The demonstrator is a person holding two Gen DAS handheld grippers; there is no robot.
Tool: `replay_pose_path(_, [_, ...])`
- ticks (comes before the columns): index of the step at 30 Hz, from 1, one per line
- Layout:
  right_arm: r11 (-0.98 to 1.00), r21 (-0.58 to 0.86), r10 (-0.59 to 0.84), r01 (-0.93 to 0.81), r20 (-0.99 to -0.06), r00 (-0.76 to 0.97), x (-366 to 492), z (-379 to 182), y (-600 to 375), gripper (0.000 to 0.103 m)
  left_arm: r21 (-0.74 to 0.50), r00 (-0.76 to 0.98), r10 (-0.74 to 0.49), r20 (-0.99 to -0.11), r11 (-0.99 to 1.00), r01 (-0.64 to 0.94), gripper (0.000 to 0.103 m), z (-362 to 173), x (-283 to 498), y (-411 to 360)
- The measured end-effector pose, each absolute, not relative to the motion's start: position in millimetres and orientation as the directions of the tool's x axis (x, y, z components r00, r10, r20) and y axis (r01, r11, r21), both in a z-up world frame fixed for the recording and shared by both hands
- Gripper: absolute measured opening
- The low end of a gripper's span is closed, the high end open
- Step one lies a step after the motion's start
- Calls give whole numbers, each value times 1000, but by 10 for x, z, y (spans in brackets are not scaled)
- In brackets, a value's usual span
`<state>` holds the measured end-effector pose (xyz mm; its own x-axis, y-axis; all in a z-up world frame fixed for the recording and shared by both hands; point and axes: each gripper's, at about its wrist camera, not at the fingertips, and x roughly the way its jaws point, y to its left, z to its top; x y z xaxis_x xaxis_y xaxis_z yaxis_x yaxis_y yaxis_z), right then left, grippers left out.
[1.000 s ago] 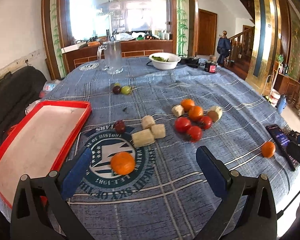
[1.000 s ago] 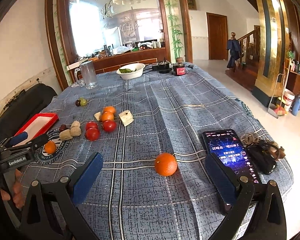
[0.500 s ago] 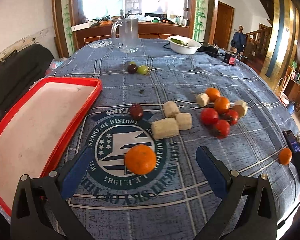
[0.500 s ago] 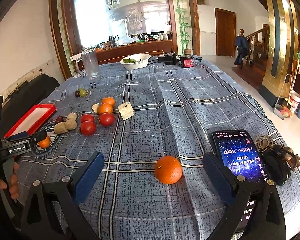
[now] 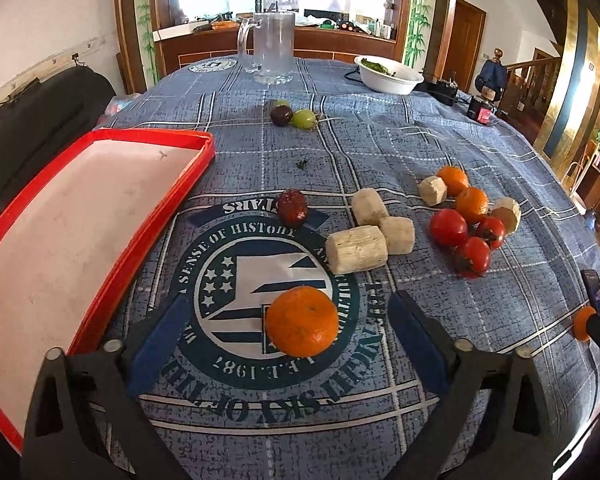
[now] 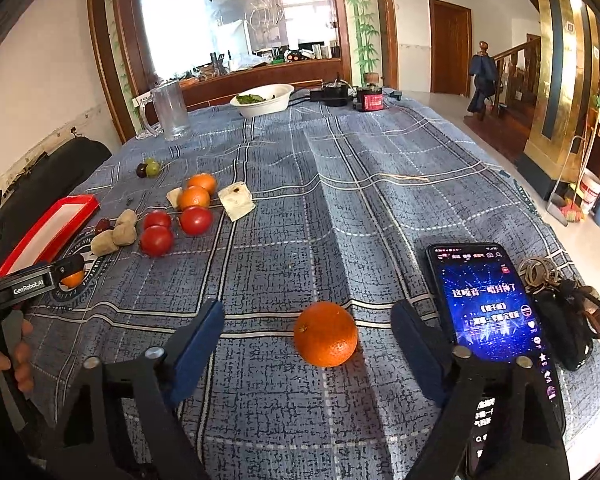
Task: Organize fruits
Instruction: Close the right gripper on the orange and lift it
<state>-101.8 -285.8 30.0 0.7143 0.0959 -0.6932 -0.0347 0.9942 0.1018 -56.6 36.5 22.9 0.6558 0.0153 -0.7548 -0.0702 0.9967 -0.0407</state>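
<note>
My left gripper [image 5: 288, 340] is open, its jaws on either side of an orange tangerine [image 5: 301, 321] that lies on the blue tablecloth's round emblem. A red tray [image 5: 148, 216] with a pale floor lies to its left. My right gripper [image 6: 308, 344] is open around another orange [image 6: 325, 333] near the table's front. Beyond the left tangerine lie a dark red fruit [image 5: 292, 208], pale cut chunks [image 5: 356, 249], red tomatoes [image 5: 448, 227] and two more oranges [image 5: 471, 204]. Grapes [image 5: 304, 119] lie farther back.
A lit phone [image 6: 488, 300] and dark keys and glasses [image 6: 572, 320] lie right of the right gripper. A glass mug [image 5: 272, 54] and a white bowl [image 5: 390, 75] stand at the far edge. A black bag [image 5: 32, 128] sits beyond the tray.
Both grippers have moved forward and down toward their oranges, which now sit between the open jaws. Nothing has been grasped.
</note>
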Motion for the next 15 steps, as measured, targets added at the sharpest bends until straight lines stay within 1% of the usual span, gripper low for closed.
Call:
replay_pose_path(2, [994,100,97,-36,-700,708,-986,287,-2855,80,-53,645,6,-764,996,-72,91,205,-553,384])
replay_pose_path(4, [995,97,91,-32,-706,703,-980,262,-2852,78,-73,634,-9,-773,995,-75,88,181,-545,408])
replay_pose_path(6, [995,94,87,-27,-714,695,-958,241,-2853,72,-93,628,-20,-778,992,-84,87,169,-539,444])
replay_pose_path(7, [995,96,85,-23,-717,692,-951,227,-2858,66,-103,626,-26,-780,991,-88,84,166,-536,463])
replay_pose_path(8, [995,100,87,-21,-721,688,-939,209,-2862,64,-108,620,-29,-784,990,-90,80,158,-527,474])
replay_pose_path(9, [995,102,88,-20,-725,683,-915,198,-2862,63,-110,614,-32,-789,990,-91,78,148,-518,478])
replay_pose_path(10, [994,108,92,-19,-733,674,-898,176,-2867,59,-114,604,-36,-796,989,-91,74,133,-504,482])
replay_pose_path(11, [992,125,104,-15,-746,658,-871,140,-2885,54,-113,598,-36,-801,989,-91,73,125,-498,480])
replay_pose_path(12, [990,138,111,-9,-755,647,-849,111,-2903,52,-108,600,-33,-799,990,-90,71,130,-494,473])
replay_pose_path(13, [990,143,112,-4,-757,643,-847,93,-2921,48,-105,600,-31,-799,991,-88,68,132,-490,467])
replay_pose_path(14, [991,132,100,0,-753,651,-845,97,-2926,38,-97,601,-23,-799,991,-90,62,131,-487,464])
replay_pose_path(15, [994,112,82,4,-753,653,-849,98,-2928,35,-88,605,-15,-796,992,-91,58,135,-492,458])
